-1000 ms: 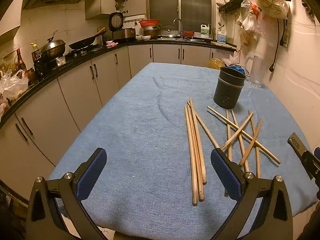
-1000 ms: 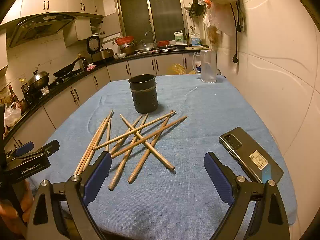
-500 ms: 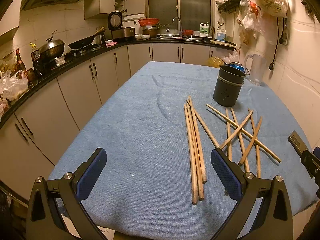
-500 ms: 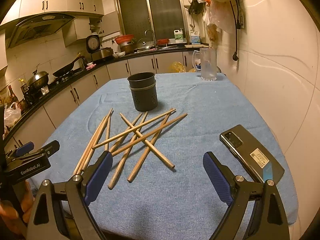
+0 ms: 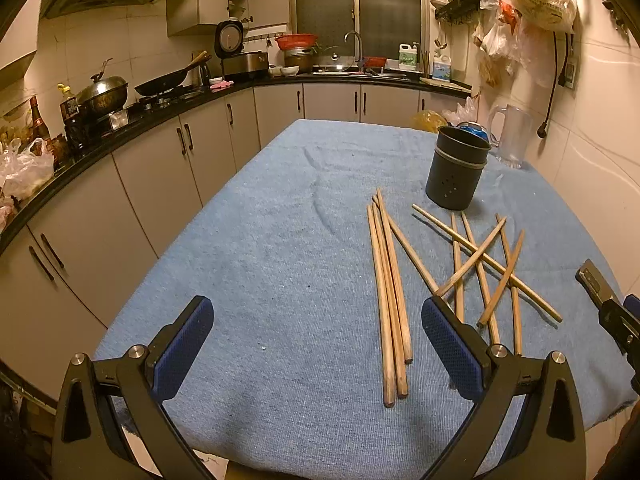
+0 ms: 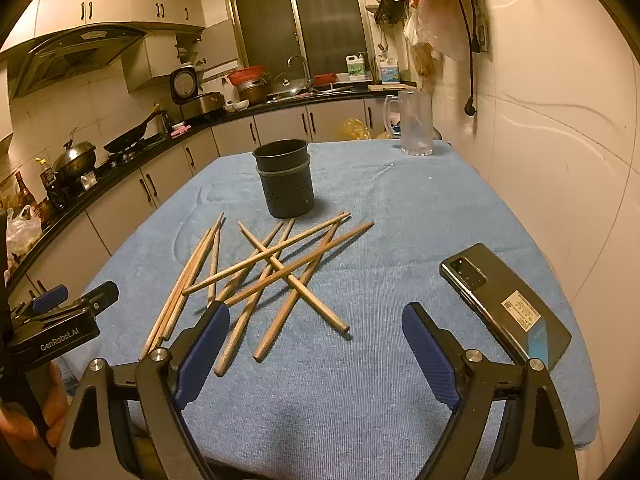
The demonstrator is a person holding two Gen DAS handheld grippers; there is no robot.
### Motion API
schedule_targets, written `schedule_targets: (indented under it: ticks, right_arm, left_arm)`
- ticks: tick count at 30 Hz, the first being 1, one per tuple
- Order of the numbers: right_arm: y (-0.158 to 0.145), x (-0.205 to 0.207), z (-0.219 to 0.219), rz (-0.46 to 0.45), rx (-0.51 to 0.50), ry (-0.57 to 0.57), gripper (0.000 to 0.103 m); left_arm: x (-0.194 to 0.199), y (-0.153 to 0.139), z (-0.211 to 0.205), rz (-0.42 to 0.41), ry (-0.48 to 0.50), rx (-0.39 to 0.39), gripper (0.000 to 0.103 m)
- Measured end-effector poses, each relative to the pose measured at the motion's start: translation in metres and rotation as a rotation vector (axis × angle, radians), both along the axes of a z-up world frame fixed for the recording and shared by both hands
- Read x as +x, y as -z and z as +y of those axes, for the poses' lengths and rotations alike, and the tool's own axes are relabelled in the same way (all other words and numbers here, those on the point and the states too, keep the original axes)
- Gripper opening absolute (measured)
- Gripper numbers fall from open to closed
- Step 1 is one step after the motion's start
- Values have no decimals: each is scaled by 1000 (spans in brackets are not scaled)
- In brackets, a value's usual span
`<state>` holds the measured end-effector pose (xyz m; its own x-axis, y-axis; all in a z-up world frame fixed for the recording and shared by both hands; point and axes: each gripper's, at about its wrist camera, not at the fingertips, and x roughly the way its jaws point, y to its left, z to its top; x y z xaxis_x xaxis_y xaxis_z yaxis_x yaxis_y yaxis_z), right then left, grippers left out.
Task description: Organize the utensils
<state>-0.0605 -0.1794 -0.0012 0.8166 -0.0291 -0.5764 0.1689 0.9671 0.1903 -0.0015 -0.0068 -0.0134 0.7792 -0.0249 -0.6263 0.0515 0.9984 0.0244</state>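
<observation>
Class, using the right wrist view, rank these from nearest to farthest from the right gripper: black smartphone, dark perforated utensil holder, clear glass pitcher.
1. Black smartphone, on the cloth to the right.
2. Dark perforated utensil holder, mid-table, left of centre.
3. Clear glass pitcher, far edge, near the wall.

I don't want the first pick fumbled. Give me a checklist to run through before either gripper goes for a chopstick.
1. Left gripper open, nothing held: ok.
2. Right gripper open, nothing held: ok.
3. Dark holder upright, mouth unobstructed: ok.
4. Easy first pick: the side-by-side chopsticks lie flat on the blue cloth, apart from most of the pile: ok.
5. Crossed pile overlaps, so one pull may drag others: not ok.
6. Phone lies clear of the chopsticks: ok.
</observation>
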Motion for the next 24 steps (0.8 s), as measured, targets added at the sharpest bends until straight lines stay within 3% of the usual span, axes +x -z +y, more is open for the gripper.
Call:
schedule_targets:
  ticks: [24]
  right_arm:
    - [6, 5, -4, 43, 11, 20, 84]
  left_arm:
    - [0, 2, 0, 21, 21, -1, 103]
